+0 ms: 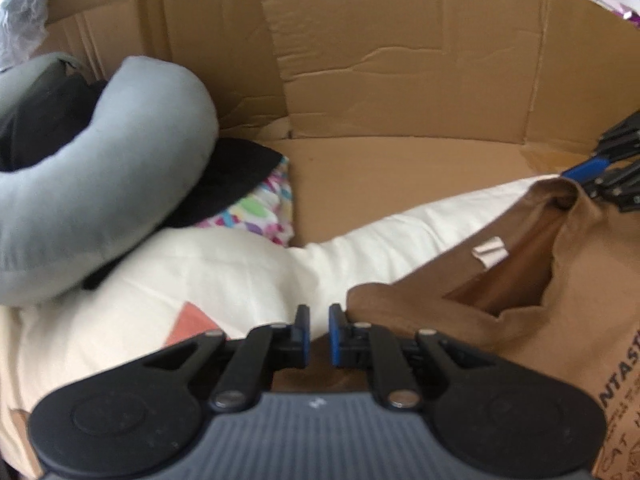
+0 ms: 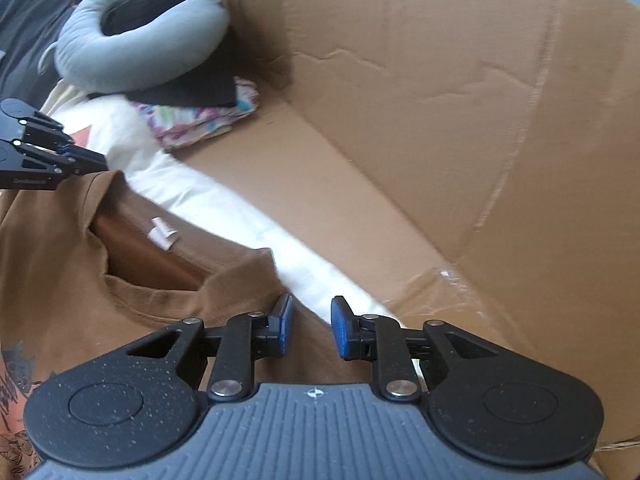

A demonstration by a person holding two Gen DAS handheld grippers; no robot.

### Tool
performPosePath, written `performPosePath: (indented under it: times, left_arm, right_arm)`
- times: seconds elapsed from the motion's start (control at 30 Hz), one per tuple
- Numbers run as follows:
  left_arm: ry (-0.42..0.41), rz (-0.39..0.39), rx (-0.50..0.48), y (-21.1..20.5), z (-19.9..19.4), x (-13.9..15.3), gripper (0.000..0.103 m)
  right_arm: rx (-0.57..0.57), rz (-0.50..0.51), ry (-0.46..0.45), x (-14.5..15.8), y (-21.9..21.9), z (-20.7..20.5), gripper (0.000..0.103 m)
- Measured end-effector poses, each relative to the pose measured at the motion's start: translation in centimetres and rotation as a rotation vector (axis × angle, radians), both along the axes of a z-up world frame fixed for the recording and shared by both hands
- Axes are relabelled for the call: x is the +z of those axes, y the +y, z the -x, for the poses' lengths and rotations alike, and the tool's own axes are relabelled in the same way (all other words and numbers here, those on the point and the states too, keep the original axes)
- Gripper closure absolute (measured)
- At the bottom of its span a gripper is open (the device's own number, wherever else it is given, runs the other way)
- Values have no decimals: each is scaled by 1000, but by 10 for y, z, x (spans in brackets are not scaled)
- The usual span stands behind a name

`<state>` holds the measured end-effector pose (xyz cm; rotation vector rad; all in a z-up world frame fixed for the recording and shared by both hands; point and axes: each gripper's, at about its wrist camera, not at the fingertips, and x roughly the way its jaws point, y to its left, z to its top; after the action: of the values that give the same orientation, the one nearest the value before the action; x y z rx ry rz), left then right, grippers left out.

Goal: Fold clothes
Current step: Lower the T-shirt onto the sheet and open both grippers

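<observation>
A brown T-shirt [image 1: 440, 320] [image 2: 80, 260] lies spread front-up on a cream cloth [image 1: 240, 272] [image 2: 224, 208], its neck opening showing a white label [image 1: 490, 254] [image 2: 164, 236]. My left gripper [image 1: 319, 332] [image 2: 102, 164] hovers at the shirt's left shoulder corner. A narrow gap shows between its blue pads, with no fabric pinched. My right gripper [image 2: 310, 328] [image 1: 576, 182] is over the other shoulder edge. It is open, pads well apart, and the shirt lies below them, not gripped.
Cardboard sheets [image 1: 400, 80] [image 2: 440, 120] form a floor and back wall. A grey neck pillow [image 1: 120, 152] [image 2: 140, 40] sits at the left on a black cloth [image 1: 236, 176] [image 2: 192, 88] and a folded colourful patterned cloth [image 1: 264, 208] [image 2: 200, 120].
</observation>
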<state>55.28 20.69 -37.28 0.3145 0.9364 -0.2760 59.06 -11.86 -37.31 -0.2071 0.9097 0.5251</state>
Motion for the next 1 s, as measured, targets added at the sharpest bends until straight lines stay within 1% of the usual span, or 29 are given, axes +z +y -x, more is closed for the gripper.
performPosePath:
  times: [0.1,0.17,0.27,0.3,0.33,0.37,0.5,0.57,0.63,0.7,0.83,0.87,0.9,0.93,0.97,1.0]
  left_arm:
    - [24,18,-25,2,3,-2,89]
    - [34,26,-37,3,5,-2,77]
    - [56,38,-77,4,7,-2,72]
    - [59,30,-91,3,8,-3,71]
    - [62,23,-106,2,10,-4,66]
    - [64,15,-120,1,11,-5,63]
    - [68,2,-132,-4,10,-13,62]
    - [64,-3,-152,-8,10,-13,62]
    - [70,-3,-193,-12,12,-13,62]
    - [69,-27,-220,-15,13,-14,62]
    - [75,-34,-213,-16,9,-20,60]
    - [75,-36,-210,-17,8,-22,60]
    - [76,-31,-207,-17,7,-23,61]
    - [77,-27,-203,-18,6,-24,65]
    - [78,-23,-200,-19,5,-25,79]
    - [72,-26,-200,-19,4,-23,88]
  right_arm:
    - [20,2,7,-4,3,1,75]
    - [33,3,13,-6,4,2,74]
    - [69,1,7,-7,6,5,72]
    - [79,-2,5,-7,6,6,70]
    - [88,-3,1,-6,5,7,66]
    - [100,-4,-3,-5,5,8,66]
    - [144,37,-28,-5,13,10,64]
    - [166,66,-43,-6,18,9,64]
    - [190,88,-55,-7,23,8,64]
    - [210,105,-59,-10,27,7,64]
    - [227,110,-52,-16,30,3,65]
    - [227,105,-48,-17,30,2,66]
    - [234,97,-41,-18,30,1,75]
    - [247,89,-37,-18,30,1,81]
    - [261,88,-38,-19,30,2,84]
    - [267,90,-40,-18,31,2,89]
